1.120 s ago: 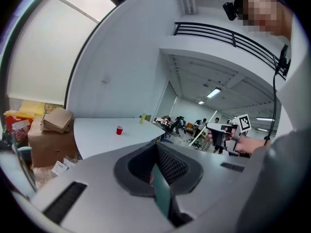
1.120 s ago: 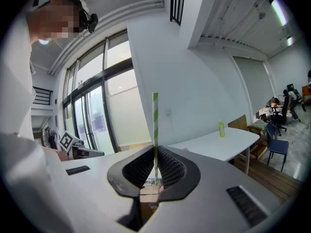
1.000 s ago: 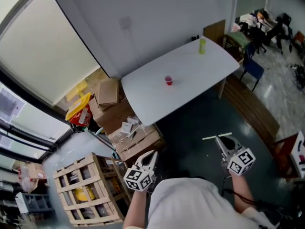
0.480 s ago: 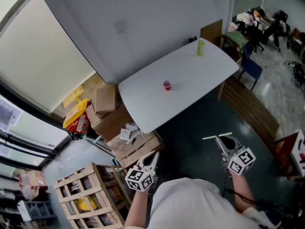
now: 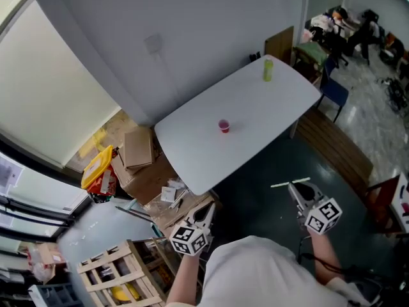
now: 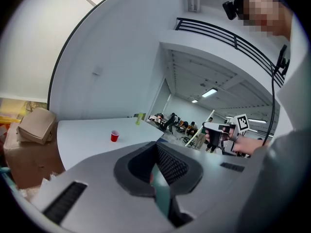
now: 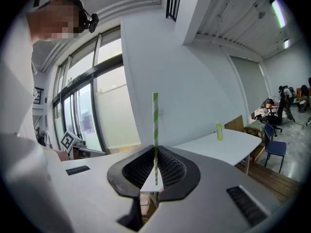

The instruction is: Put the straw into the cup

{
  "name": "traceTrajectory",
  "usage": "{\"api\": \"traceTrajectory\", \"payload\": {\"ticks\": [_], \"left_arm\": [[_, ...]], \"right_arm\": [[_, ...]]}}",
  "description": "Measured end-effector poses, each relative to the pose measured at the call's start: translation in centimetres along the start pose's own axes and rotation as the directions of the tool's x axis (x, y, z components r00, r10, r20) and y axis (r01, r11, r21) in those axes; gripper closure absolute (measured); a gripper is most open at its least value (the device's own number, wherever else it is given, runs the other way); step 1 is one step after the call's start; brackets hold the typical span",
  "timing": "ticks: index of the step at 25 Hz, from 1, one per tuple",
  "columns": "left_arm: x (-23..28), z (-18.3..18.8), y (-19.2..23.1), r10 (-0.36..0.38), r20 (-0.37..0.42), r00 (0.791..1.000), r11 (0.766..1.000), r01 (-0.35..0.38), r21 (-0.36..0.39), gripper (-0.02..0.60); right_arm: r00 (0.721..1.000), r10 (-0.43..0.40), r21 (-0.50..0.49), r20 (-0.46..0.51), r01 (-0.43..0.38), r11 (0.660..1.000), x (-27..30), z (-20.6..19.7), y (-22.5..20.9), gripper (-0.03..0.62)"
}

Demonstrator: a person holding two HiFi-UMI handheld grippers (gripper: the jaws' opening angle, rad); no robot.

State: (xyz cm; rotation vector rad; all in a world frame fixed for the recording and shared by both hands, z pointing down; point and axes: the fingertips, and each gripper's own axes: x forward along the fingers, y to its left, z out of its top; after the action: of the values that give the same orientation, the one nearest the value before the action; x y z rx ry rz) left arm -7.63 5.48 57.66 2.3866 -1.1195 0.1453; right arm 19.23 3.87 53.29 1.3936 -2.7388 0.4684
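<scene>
A small red cup (image 5: pixel 223 126) stands near the middle of the white table (image 5: pixel 192 146), well ahead of both grippers. The left gripper view also shows the cup (image 6: pixel 114 136) far off. My right gripper (image 5: pixel 299 187) is shut on a green-and-white striped straw (image 5: pixel 291 183), which lies crosswise in the head view. In the right gripper view the straw (image 7: pixel 155 130) sticks up from the closed right gripper (image 7: pixel 155 171). My left gripper (image 5: pixel 203 215) is held low over the floor, and the left gripper (image 6: pixel 158 178) is shut with nothing in it.
A green bottle (image 5: pixel 268 69) stands at the table's far end. Cardboard boxes (image 5: pixel 140 149) and a wooden crate (image 5: pixel 121 270) crowd the floor left of the table. A blue chair (image 5: pixel 337 91) and a wooden bench (image 5: pixel 339 149) lie to the right. The wall runs behind the table.
The head view has shifted: table and cup sit slightly lower in the picture and the boxes and crate slide down-left. Both grippers keep their places; the straw stays gripped.
</scene>
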Motion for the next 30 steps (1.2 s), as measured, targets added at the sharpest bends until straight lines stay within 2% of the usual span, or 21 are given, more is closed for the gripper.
{"api": "traceTrajectory", "payload": {"ticks": [17, 24, 30], "left_arm": [[5.1, 6.2, 11.2, -0.059, -0.050, 0.997, 0.998, 0.060, 0.008, 0.580], [6.5, 6.4, 12.9, -0.083, -0.079, 0.993, 0.997, 0.084, 0.001, 0.580], [7.3, 6.1, 12.9, -0.068, -0.087, 0.994, 0.998, 0.067, -0.016, 0.580]], "right_arm": [[0.998, -0.069, 0.017, 0.003, 0.069, 0.997, 12.5, 2.8, -1.6, 0.545], [0.996, -0.094, 0.041, 0.004, 0.094, 0.995, 15.1, 2.8, -2.4, 0.545], [0.998, -0.067, 0.047, -0.011, 0.067, 0.997, 16.3, 2.9, -2.9, 0.545]]}}
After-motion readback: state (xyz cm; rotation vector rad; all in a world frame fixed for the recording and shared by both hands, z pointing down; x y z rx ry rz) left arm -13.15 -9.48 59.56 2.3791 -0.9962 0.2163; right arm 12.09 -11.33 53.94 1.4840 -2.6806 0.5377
